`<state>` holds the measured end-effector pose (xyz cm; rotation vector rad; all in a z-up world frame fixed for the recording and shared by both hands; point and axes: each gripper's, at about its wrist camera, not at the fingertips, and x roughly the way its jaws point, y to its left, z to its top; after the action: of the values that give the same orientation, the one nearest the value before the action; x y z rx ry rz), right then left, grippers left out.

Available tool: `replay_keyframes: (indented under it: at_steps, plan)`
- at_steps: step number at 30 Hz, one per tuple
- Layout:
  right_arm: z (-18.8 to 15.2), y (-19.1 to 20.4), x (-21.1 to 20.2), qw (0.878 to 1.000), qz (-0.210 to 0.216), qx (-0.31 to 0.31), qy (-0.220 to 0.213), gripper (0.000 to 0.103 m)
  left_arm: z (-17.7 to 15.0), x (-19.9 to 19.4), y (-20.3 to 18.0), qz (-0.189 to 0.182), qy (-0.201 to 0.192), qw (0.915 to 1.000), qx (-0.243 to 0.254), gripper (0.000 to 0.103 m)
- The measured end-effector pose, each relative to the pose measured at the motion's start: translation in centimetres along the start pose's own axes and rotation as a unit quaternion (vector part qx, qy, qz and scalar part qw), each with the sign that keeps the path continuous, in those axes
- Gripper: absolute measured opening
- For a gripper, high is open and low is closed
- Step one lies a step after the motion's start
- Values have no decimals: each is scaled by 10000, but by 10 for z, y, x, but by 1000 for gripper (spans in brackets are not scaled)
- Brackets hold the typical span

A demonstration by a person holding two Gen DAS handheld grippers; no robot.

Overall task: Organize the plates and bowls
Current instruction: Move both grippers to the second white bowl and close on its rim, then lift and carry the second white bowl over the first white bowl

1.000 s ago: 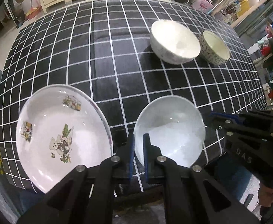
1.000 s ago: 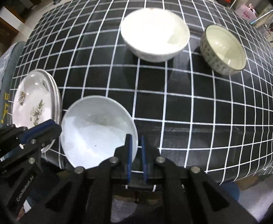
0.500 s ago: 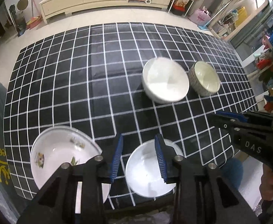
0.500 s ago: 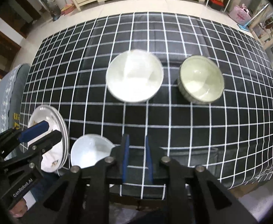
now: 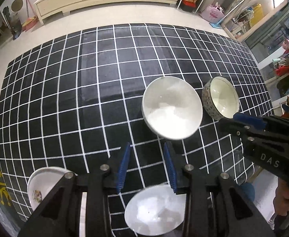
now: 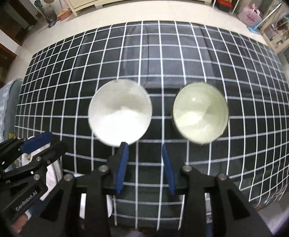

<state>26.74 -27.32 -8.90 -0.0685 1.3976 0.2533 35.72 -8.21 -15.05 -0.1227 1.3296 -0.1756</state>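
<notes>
1. Risk: the near bowl [image 5: 156, 211] sits by the table's [image 5: 85, 90] front edge, directly under the left gripper [image 5: 147, 167]. A careless descent could nudge it off.
2. Risk: the white bowl [image 6: 120, 112] and green bowl [image 6: 200, 113] have thin glossy rims. A shallow pinch could slip or tip either one.
3. The plate [image 5: 43, 187] lies below and left of the left gripper, partly hidden.
4. Left gripper: raised above the table, pointing down and forward, jaws apart, empty.
5. Right gripper [image 6: 145, 164]: likewise raised, jaws apart, empty. The white bowl lies ahead-left of it and the green bowl ahead-right, apart from each other.
</notes>
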Motion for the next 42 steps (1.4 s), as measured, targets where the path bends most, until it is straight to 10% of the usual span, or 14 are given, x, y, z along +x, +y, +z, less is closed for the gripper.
replay_keyframes:
  at_steps: [18, 22, 28, 42]
  plan:
    - [43, -5, 65, 9991, 203, 132, 338, 40, 53, 60, -2, 188, 241, 9993, 225, 32]
    - [42, -2, 74, 9994, 96, 28, 323, 39, 57, 71, -5, 199, 283, 9988, 339, 18]
    - [30, 3, 87, 9995, 24, 8, 309, 11, 54, 84, -3, 274, 343, 9985, 339, 10]
    - [-43, 77, 83, 9985, 8, -342, 426, 11, -4, 81, 21, 404, 541, 9972, 316, 10]
